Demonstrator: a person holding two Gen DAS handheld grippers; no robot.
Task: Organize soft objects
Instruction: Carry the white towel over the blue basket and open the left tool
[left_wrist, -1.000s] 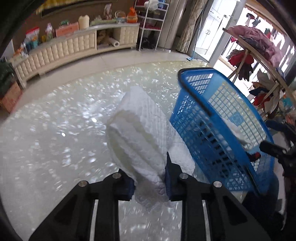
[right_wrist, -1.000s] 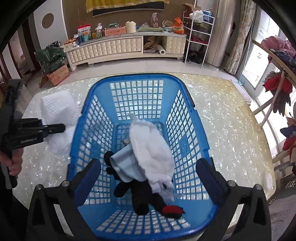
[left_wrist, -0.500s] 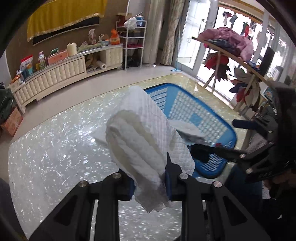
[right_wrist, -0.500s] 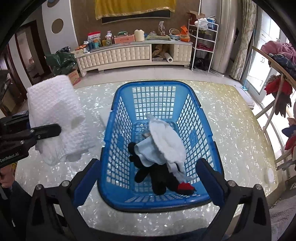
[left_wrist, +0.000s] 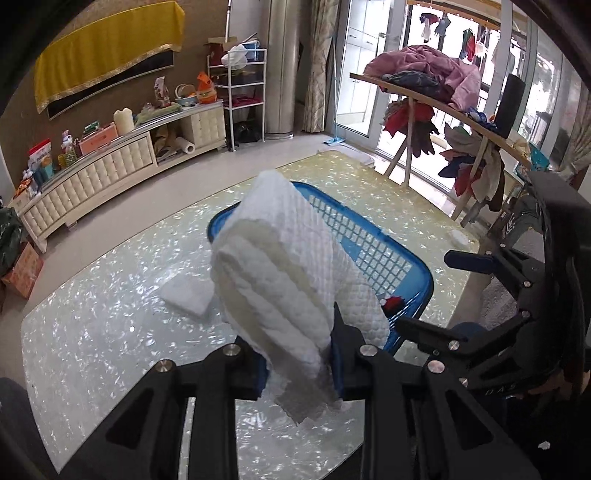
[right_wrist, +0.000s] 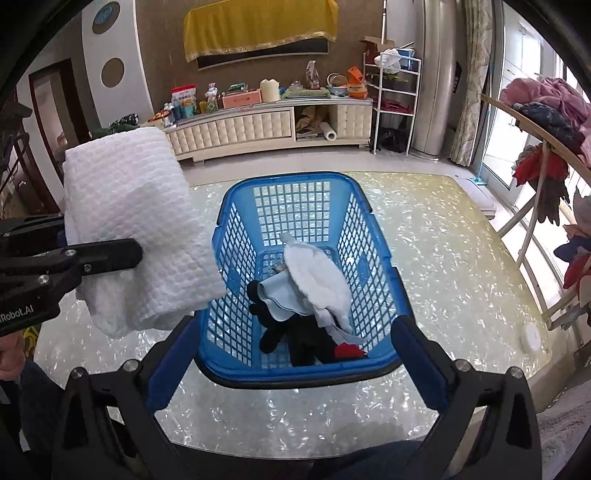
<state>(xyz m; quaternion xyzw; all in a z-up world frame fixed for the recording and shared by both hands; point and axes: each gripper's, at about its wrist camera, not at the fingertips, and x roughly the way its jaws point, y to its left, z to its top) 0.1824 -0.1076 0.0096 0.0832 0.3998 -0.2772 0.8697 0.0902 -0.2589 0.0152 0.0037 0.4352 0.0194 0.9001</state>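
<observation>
I have my left gripper (left_wrist: 297, 363) clamped on the lower end of a folded white waffle-weave towel (left_wrist: 280, 273), jaws pressed in tight against the thick fold, so the bulk of it stands up and forward of the fingers rather than dangling; pinching it low like this keeps the layers together as one bundle, I think, instead of letting it unfold in the air. The towel hangs above the pearly mosaic tabletop (left_wrist: 92, 314), just beside the left rim of the blue plastic lattice laundry basket (right_wrist: 295, 181), not yet over the opening. My right gripper (right_wrist: 291, 369) is spread wide and holds nothing; it sits at the basket's near end with a finger to either side, which I judge is there to steady the basket or simply wait out of the way. Inside the basket lie a white fluffy cloth (right_wrist: 317, 277), a pale blue cloth (right_wrist: 277, 295) and a black plush toy with a red part (right_wrist: 295, 339), piled towards the near end, so the far half is the free room for my towel. A small flat white folded cloth (left_wrist: 186, 293) lies on the tabletop beside the basket, seemingly left for later
</observation>
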